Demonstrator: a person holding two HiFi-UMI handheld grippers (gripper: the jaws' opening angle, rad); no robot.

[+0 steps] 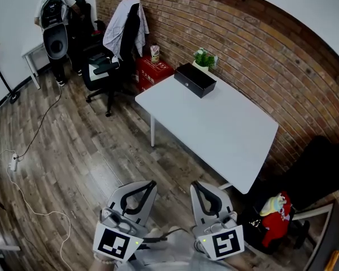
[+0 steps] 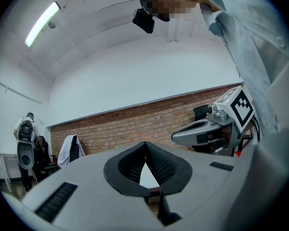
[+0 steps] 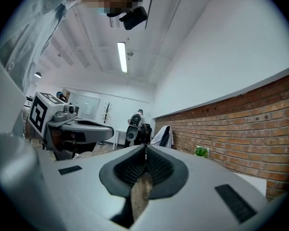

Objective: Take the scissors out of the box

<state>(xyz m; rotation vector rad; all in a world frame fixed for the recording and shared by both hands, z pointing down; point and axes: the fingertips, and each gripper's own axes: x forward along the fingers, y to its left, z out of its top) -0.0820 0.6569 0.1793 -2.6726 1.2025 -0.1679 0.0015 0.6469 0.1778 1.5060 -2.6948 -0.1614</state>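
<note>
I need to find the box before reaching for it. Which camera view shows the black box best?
The head view: the black box sits in full on the white table, near the brick wall. Neither gripper view shows the box; both look along shut jaws at the room.

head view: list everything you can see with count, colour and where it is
table: 1, white, against the brick wall
box: 1, black, far end of the table
plant: 1, green in a white pot, just behind the box
low unit: 1, red, on the floor left of the table
office chair: 1, black, left of the low unit
garment: 1, pale, draped over the office chair
person: 1, dark backpack, standing far top left
cable: 1, white, on the wood floor at left
red item: 1, on the floor lower right, can't tell what it is
left tool: 1, grey, bottom edge, jaws shut, empty
right tool: 1, grey, bottom edge, jaws shut, empty
</note>
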